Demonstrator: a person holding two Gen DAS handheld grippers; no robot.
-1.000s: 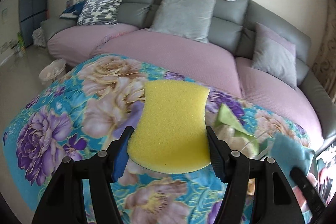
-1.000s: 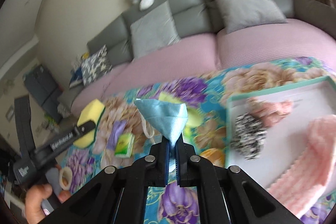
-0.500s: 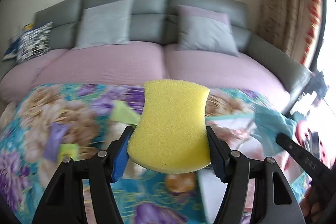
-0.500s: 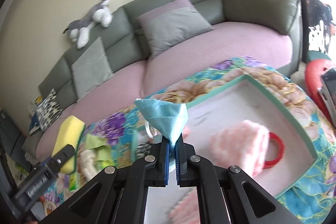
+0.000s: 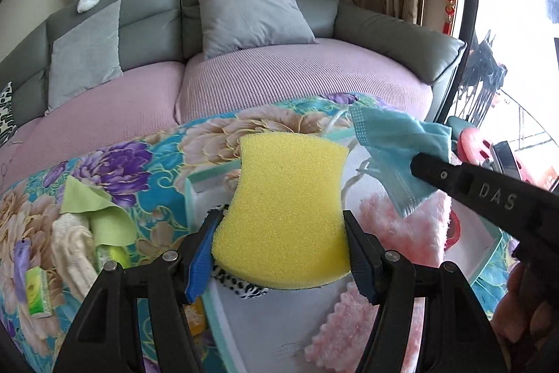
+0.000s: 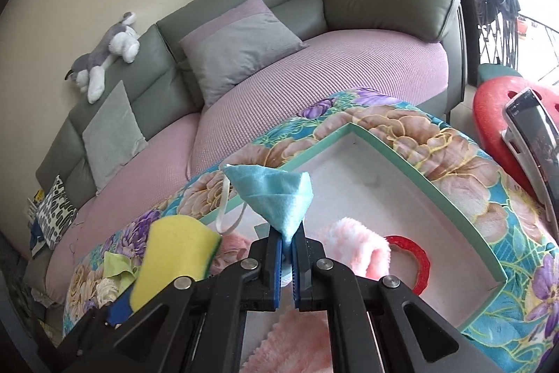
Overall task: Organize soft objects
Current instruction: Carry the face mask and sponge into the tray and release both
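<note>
My left gripper (image 5: 281, 235) is shut on a yellow sponge (image 5: 288, 208), held above the near left part of the teal-rimmed white tray (image 6: 429, 187). My right gripper (image 6: 287, 245) is shut on a light blue face mask (image 6: 276, 198) with a white ear loop, above the tray's middle. In the left wrist view the blue mask (image 5: 394, 145) hangs from the right gripper's black finger (image 5: 464, 180) at the right. Pink fluffy cloths (image 6: 353, 247) and a black-and-white spotted item (image 5: 237, 284) lie in the tray. The yellow sponge (image 6: 174, 254) shows at the lower left of the right wrist view.
A red ring (image 6: 412, 256) lies in the tray. On the floral tablecloth (image 5: 115, 163) left of the tray lie a green cloth (image 5: 101, 212), a cream knit item (image 5: 75, 247) and a small green packet (image 5: 38, 291). A sofa (image 5: 279, 86) stands behind; a red stool (image 6: 496, 107) at right.
Both grippers have swung right from the open tablecloth to above the tray, each keeping its hold. The tray and its pink cloths now fill the lower part of both views.
</note>
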